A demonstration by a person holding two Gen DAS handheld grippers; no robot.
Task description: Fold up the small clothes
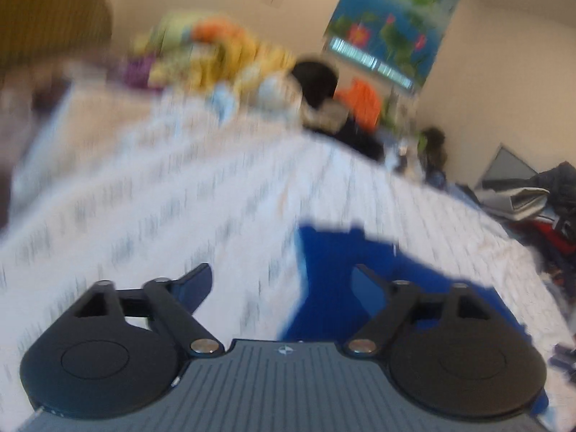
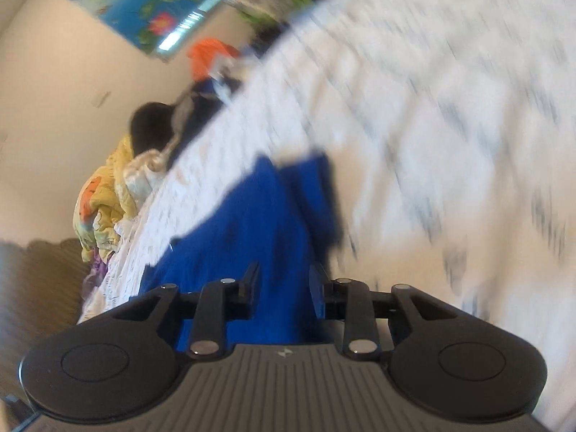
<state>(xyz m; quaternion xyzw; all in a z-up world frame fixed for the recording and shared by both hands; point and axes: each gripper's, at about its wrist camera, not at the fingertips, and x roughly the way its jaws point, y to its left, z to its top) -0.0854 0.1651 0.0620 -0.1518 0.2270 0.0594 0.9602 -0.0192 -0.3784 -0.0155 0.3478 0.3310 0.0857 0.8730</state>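
Blue cloth (image 2: pixel 248 223) is the landmark: a small garment lying on a white printed bedsheet (image 1: pixel 162 187). In the right wrist view the right claw (image 2: pixel 284 284) sits low over it, its two fingers drawn fairly close with the blue cloth filling the gap between them; blur hides whether the pads actually pinch the fabric, so I cannot tell if it is gripped. In the left wrist view the left claw (image 1: pixel 284 288) is spread wide, holding nothing, with one finger over bare sheet beside the blue cloth (image 1: pixel 345 273) and the other finger over the cloth itself; the garment's edge runs up between them. Nothing stands between either claw and the cloth. Beyond the blue cloth, at the far edge of the sheet, lies a heap of yellow and orange fabric (image 1: pixel 216 54), and next to that a dark rounded shape (image 1: pixel 316 82) too blurred to name, then an orange item (image 1: pixel 363 102). Further to the side of the cloth is a pile of dark and red things (image 1: pixel 550 208). Behind all of it, on the pale wall, hangs a poster (image 1: pixel 392 18) of pink flowers and green leaves on blue; it carries a strip of pale markings, unreadable. Both views are heavily smeared.
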